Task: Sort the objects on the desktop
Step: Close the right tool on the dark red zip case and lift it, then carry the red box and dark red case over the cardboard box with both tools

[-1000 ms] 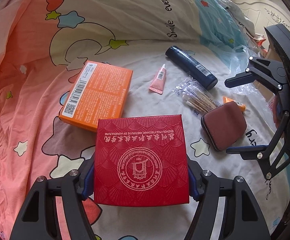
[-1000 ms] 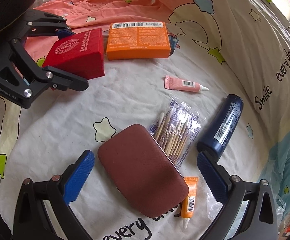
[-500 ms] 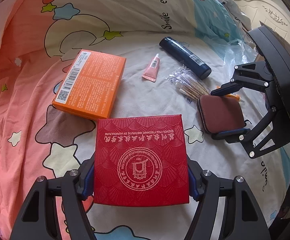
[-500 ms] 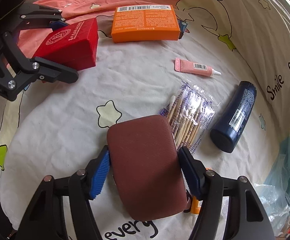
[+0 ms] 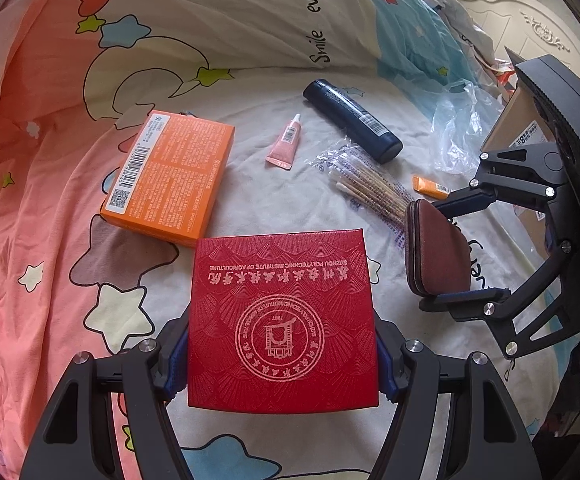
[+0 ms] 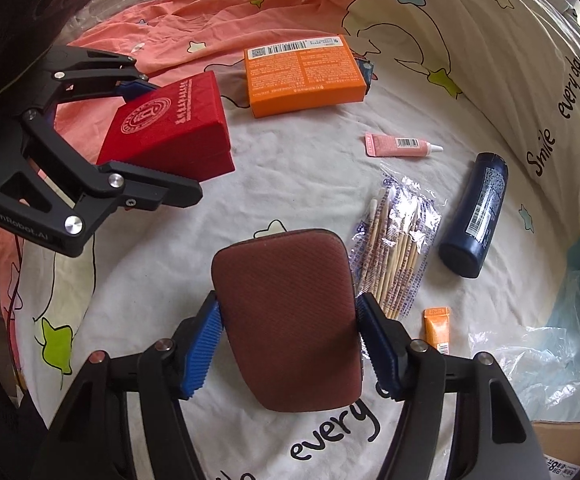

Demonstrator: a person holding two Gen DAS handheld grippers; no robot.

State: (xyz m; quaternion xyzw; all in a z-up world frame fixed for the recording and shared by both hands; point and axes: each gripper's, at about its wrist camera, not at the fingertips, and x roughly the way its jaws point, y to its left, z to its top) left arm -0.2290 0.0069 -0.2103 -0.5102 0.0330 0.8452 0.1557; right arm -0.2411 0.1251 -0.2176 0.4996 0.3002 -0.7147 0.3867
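Clamping across a wide object, the left gripper (image 5: 282,354) has its blue pads (image 5: 178,356) pressed flat on the two side faces of the red box (image 5: 282,320), fingers spread about as far as the box is wide. From the right wrist view the red box sits tilted between those fingers, its far lower corner close to the sheet; contact there is unclear.

Right gripper (image 6: 288,338): jaws have just been closing, and the ribbed blue pads (image 6: 202,354) now pinch the long sides of the maroon case (image 6: 290,320). In the left wrist view the case appears edge-on between the two black fingers, raised off the bedsheet (image 5: 250,208) on its near side; whether its far end is also clear cannot be told.

Outward from the case:
- packet of cotton swabs (image 6: 395,256) just beside it on the right, flat on the sheet.
- small orange tube (image 6: 437,330) near the right finger, lying loose.
- dark blue bottle (image 6: 475,216) beyond the swabs, on its side.
- pink tube (image 6: 401,145) farther up, apart from the rest.
- orange box (image 6: 303,74) flat on the sheet near the red box, barcode face up.
- clear plastic bag (image 6: 549,372) and cardboard box (image 6: 569,444) at the lower right margin.
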